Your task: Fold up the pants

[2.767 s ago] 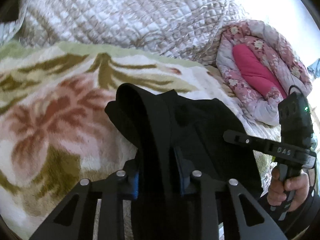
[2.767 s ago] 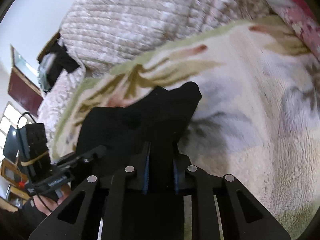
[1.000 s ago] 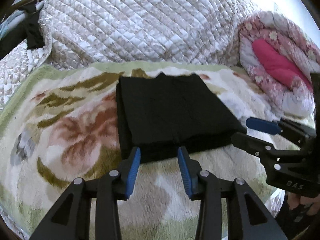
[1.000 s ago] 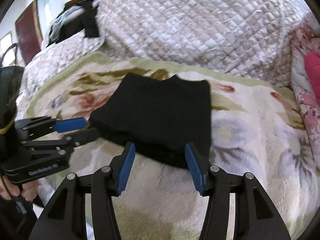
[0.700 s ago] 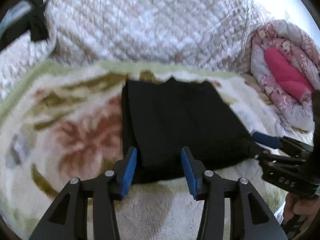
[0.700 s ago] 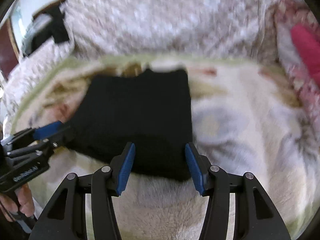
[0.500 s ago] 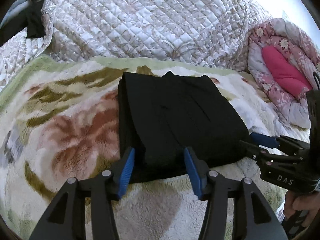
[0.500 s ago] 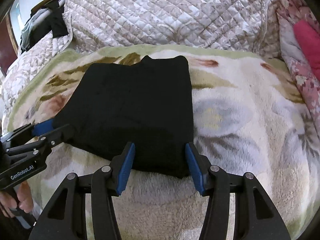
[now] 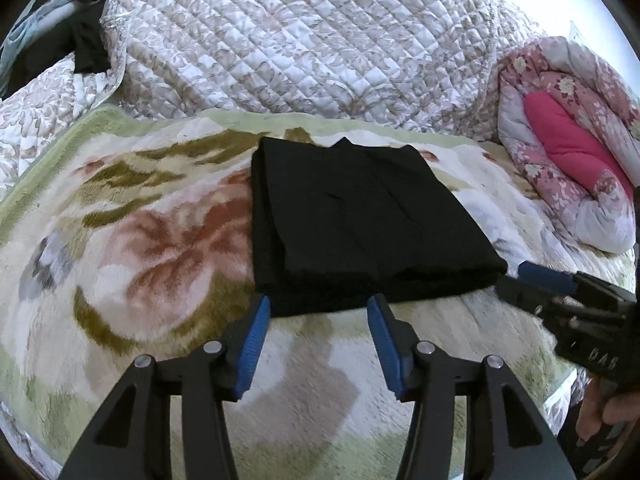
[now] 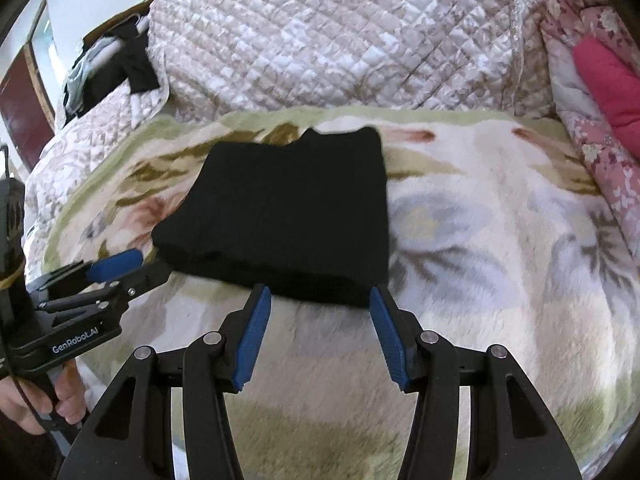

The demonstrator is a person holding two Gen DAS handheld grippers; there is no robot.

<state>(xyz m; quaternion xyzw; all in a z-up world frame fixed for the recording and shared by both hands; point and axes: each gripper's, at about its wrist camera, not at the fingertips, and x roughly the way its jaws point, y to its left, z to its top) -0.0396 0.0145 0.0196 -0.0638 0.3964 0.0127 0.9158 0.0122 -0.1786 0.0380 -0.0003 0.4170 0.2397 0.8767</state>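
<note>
The black pants (image 9: 360, 220) lie folded into a flat rectangle on the floral fleece blanket (image 9: 140, 240). My left gripper (image 9: 318, 304) is open, its blue pads just short of the pants' near edge at the left corner, nothing between them. My right gripper (image 10: 320, 294) is open too, in front of the near edge of the pants (image 10: 288, 212) toward the right corner. Each gripper shows in the other's view: the right gripper (image 9: 514, 280) by the pants' right corner, the left gripper (image 10: 140, 268) by the left corner.
A quilted beige bedspread (image 9: 300, 40) is heaped behind the blanket. A rolled pink floral quilt (image 9: 568, 160) lies at the right. Dark clothes (image 10: 120, 68) hang at the back left. A hand (image 10: 40, 408) holds the left gripper's handle.
Earlier both grippers were shut on the lifted pants; now the pants lie flat and both are open. In the last half second both drew back slightly from the near edge.
</note>
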